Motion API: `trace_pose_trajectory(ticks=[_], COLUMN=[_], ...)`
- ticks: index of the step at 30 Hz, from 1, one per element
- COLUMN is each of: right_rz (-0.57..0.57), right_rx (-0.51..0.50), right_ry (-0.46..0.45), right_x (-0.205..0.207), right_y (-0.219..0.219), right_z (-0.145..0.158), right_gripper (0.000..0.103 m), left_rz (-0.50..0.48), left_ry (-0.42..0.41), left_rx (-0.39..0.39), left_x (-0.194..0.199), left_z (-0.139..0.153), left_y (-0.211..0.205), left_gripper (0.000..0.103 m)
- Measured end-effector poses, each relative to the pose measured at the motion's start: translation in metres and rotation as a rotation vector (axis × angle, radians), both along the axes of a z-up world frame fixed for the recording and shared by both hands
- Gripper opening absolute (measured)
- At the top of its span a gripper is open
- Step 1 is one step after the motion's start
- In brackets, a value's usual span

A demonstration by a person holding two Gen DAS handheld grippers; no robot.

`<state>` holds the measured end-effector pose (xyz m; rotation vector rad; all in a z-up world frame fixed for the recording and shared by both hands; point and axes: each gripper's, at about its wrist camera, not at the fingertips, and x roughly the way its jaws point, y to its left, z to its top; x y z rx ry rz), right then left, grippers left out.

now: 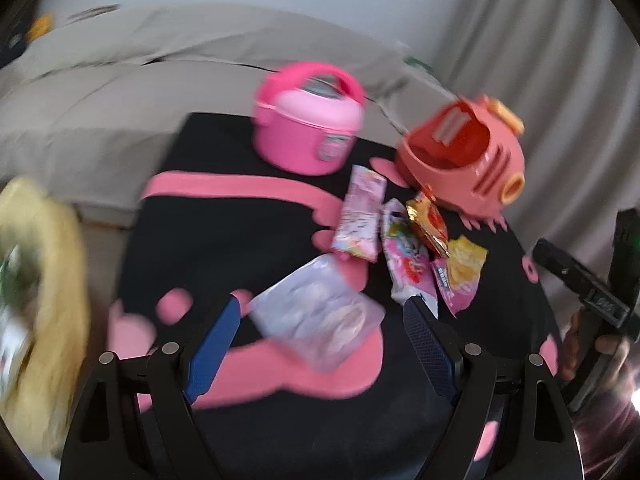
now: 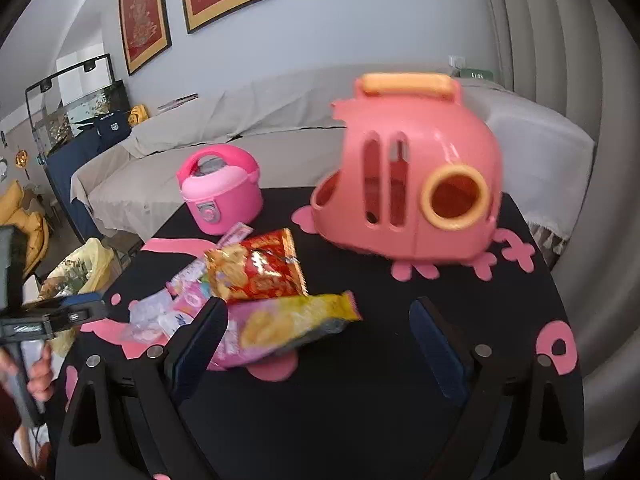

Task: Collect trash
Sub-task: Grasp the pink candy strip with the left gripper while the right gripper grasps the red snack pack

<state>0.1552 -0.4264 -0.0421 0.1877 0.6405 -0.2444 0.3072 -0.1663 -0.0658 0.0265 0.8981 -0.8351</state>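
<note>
A round table [image 2: 360, 420] with a black top and pink felt-like cut-out shapes carries the litter. Near its middle lie crinkled snack wrappers in a loose heap — a clear, glossy plastic bag [image 1: 320, 320], a pale pink wrapper [image 1: 360, 212], a red and gold foil packet [image 2: 260, 268] and a yellow and pink chip bag [image 2: 288, 324]. Toward the far edge stand a smooth, rounded pink toy rice cooker [image 2: 220, 192] with a hoop handle and a domed salmon plastic carrier [image 2: 404, 184] with slots and a ringed porthole.

The left gripper [image 1: 324, 320] hovers above the clear bag, fingers spread and holding nothing. The right gripper [image 2: 316, 320] is also released, its ribbed blue pads wide apart — the chip bag lies between them, ungripped. Off the table's left edge sits a yellow-lined trash bin [image 2: 84, 268].
</note>
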Motion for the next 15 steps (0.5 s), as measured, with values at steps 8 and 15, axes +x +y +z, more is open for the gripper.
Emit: trace_pose_trajectory(ticks=[8,15], right_rz=[0.005,0.088], right_rx=[-0.038,0.028], right_ry=[0.025,0.057], right_x=[-0.018,0.022], right_y=[-0.016,-0.019], right_z=[-0.011,-0.010], right_gripper=[0.091,0.091], left_rz=[-0.169,-0.210], left_ry=[0.039,-0.008], left_rx=[0.122,0.177], left_x=[0.017,-0.030], left_z=[-0.022,-0.023], left_y=[-0.040,-0.026], left_gripper=[0.084,0.084])
